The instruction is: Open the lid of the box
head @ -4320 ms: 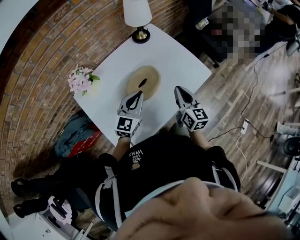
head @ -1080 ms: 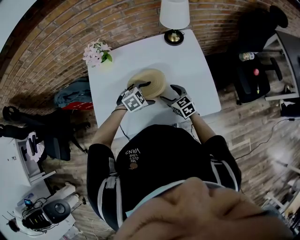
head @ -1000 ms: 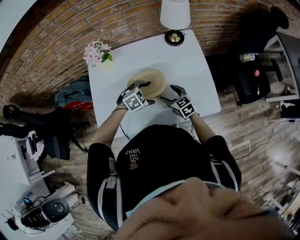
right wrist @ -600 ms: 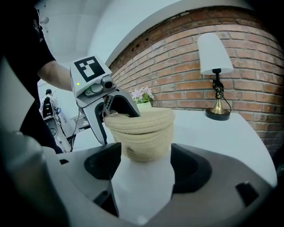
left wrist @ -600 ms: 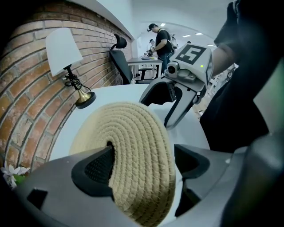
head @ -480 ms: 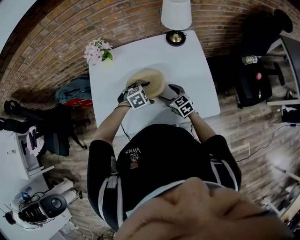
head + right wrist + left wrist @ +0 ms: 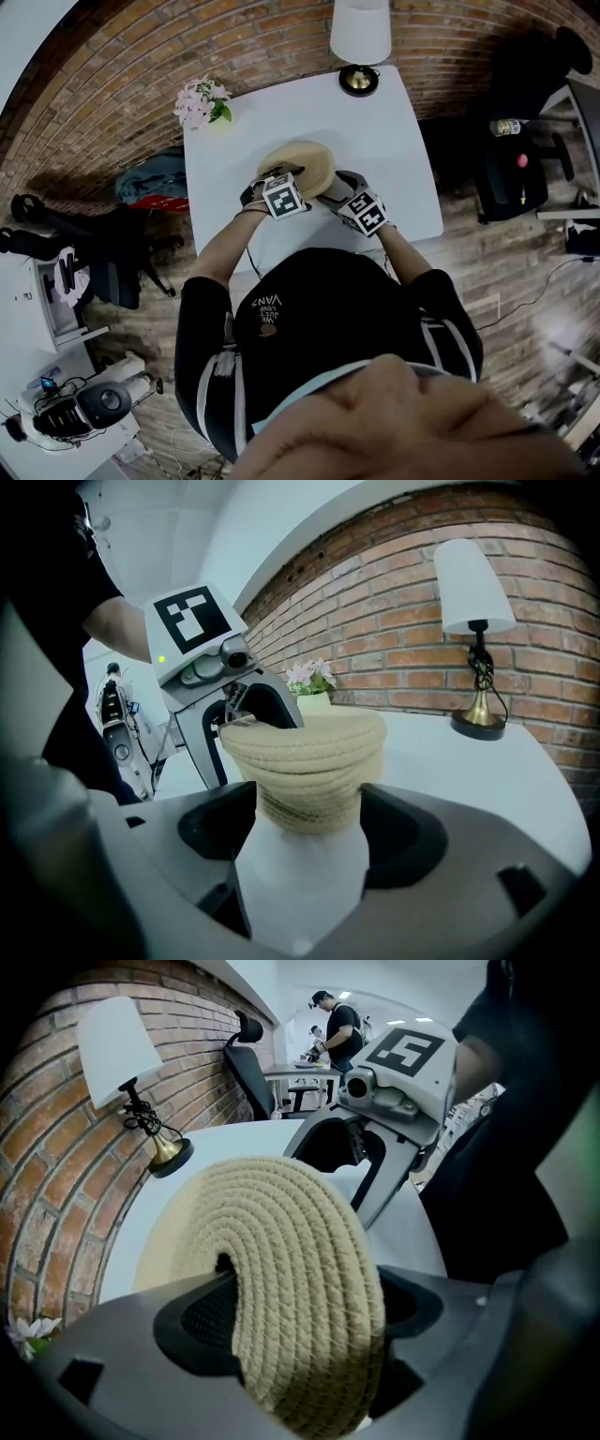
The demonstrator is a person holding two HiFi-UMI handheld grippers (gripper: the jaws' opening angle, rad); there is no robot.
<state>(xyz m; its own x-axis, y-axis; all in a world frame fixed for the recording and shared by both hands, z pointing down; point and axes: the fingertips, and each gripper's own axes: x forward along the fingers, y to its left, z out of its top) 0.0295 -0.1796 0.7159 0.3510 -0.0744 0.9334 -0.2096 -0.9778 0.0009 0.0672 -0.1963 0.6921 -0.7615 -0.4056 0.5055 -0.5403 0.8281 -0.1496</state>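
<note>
Both arms were out over the near edge of the white table (image 7: 403, 159), elbows bent, the left forearm (image 7: 223, 251) and right forearm (image 7: 397, 249) angling in toward each other so the two tools met at the woven rope box (image 7: 309, 803) in the middle of the tabletop. The left gripper (image 7: 300, 1321) came in from the person's left with its jaws clamped on the lid (image 7: 281, 1260) – the coiled disc stood tilted between them, raised on that side. The right gripper (image 7: 309, 836) sat low and opposite, its jaws closed against the two sides of the box's body – the lid's rim showed just above them. The two grippers faced each other, with only the box between. At the far edge of the table stood a lamp (image 7: 360, 37), near the brick wall (image 7: 141, 56), and flowers (image 7: 200, 101) sat at the far left corner, both well apart from the box.
</note>
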